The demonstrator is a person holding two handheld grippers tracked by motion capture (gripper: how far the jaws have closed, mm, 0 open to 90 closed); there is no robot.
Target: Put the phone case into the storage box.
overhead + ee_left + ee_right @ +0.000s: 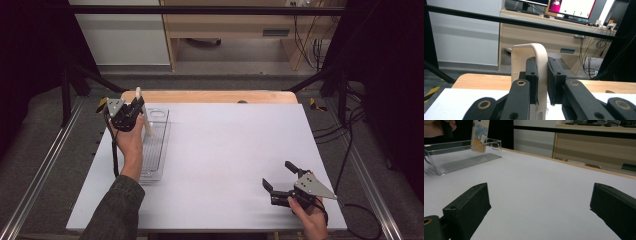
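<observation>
The phone case [534, 53] is hanging upright in the left hand-held gripper [542, 82], whose pads are pinching its cream side wall near one end, just above the far end of the clear tray [159, 150]. It is looking light, thin and somewhat flexible, so a pinch on one wall is likely letting it bow or swing; its smooth plastic may be slipping under a loose grip, and the printed back, showing in the right gripper view [480, 135], is the broader, steadier face to be gripping across an edge. Breakage is seeming unlikely, scuffing more so. The tray, lying under the case at the left side of the tabletop [225, 150], has thin transparent walls that could be catching the case's lower corner on the way down. The right hand-held gripper [281, 184] is resting well away from the tray, near the tabletop's right front corner, its jaws standing spread with nothing between them. Between it and the tray nothing is standing in the way.
</observation>
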